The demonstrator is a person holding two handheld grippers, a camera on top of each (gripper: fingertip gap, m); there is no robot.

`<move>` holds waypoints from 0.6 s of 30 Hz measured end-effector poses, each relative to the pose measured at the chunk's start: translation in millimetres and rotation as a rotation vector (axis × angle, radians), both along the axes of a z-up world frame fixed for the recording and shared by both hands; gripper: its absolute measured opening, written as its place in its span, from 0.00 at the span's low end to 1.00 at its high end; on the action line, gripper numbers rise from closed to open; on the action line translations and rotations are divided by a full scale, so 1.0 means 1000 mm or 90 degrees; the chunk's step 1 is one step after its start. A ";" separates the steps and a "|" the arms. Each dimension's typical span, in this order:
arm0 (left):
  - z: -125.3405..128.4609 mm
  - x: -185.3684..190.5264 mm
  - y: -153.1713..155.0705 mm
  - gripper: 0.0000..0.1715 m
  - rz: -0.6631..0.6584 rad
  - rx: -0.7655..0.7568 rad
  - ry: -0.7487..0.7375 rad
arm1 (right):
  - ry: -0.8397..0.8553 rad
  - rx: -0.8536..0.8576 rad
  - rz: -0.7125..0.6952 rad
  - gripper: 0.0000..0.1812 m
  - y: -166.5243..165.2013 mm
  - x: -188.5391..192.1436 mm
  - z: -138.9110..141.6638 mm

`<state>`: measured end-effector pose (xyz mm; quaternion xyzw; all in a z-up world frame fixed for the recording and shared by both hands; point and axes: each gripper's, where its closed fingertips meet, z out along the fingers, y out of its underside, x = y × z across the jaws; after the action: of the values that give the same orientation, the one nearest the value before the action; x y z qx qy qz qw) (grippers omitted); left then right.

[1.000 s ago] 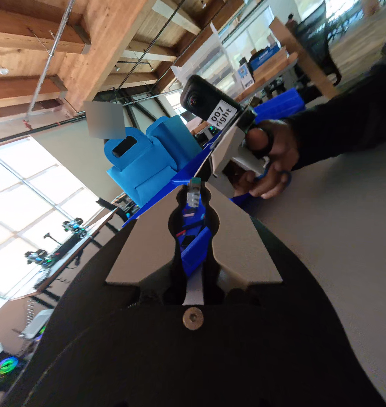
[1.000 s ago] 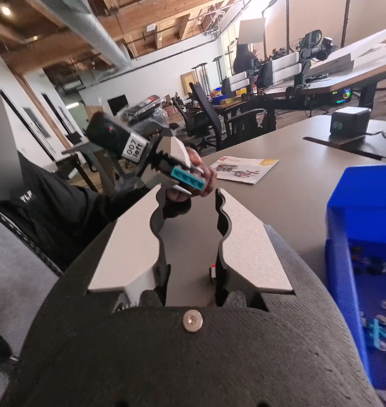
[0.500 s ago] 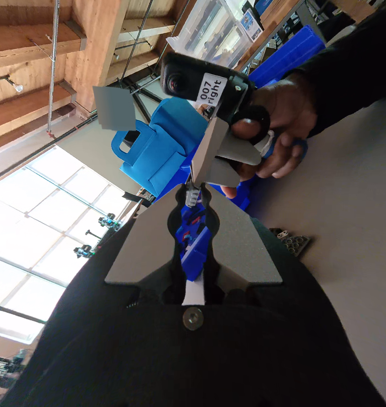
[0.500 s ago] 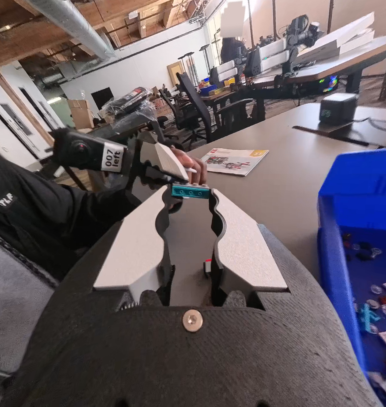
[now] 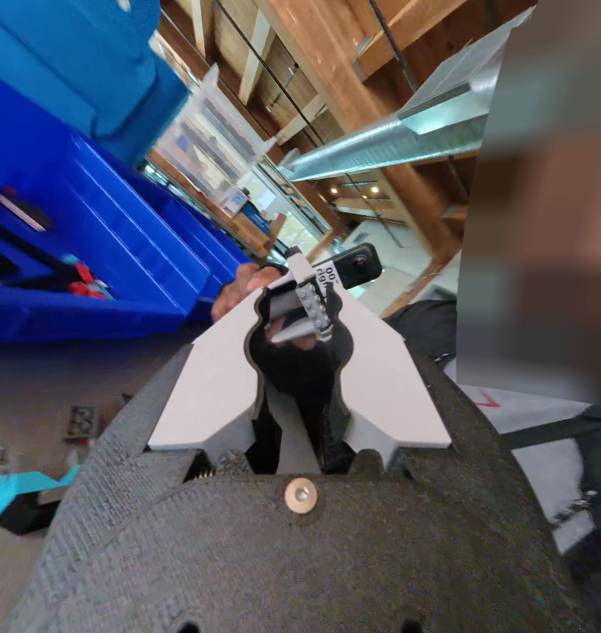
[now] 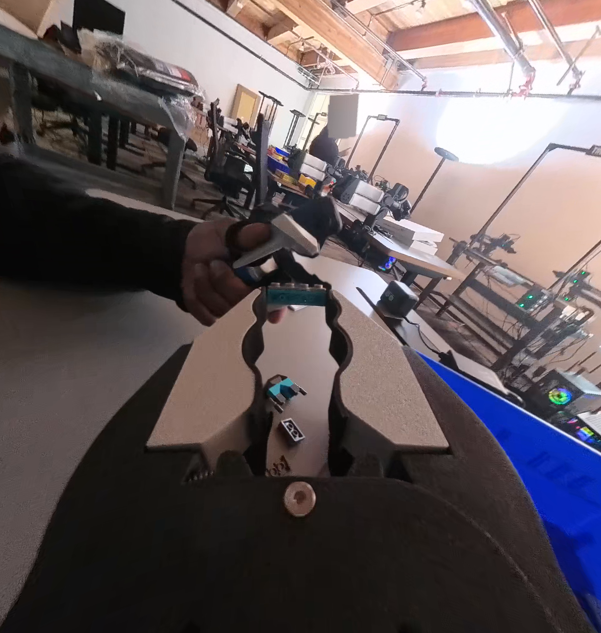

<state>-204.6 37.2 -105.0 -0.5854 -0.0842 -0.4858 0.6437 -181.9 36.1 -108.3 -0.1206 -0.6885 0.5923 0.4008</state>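
Note:
My right gripper (image 6: 295,296) is shut on a teal brick (image 6: 295,298) with a grey studded plate on top, gripped end to end between its fingertips and held above the grey table (image 6: 69,376). In the left wrist view the same brick (image 5: 314,313) shows grey and studded, held by the right gripper just beyond my left gripper (image 5: 299,294). The left gripper is open and empty, its fingers on either side of the brick's end without gripping it. In the right wrist view the left gripper (image 6: 278,245) sits in a hand just behind the brick.
A blue bin (image 6: 549,462) with loose pieces stands at the right; it also shows in the left wrist view (image 5: 86,239). A small teal and grey assembly (image 6: 283,392) and a grey two-stud brick (image 6: 293,432) lie on the table. A black box (image 6: 398,301) sits farther back. Both grippers' tips are close together, under 4 cm apart.
The left gripper held the teal brick and has let go of it. The right gripper closed on the brick and now holds it. Both views have swung round.

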 end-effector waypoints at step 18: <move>-0.012 0.041 0.004 0.08 -0.142 -0.023 -0.037 | 0.100 0.125 0.007 0.19 -0.014 0.009 -0.013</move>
<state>-164.0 40.8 -116.6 -0.5883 -0.0463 -0.5696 0.5721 -172.7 22.3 -121.6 -0.0303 -0.7102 0.5321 0.4600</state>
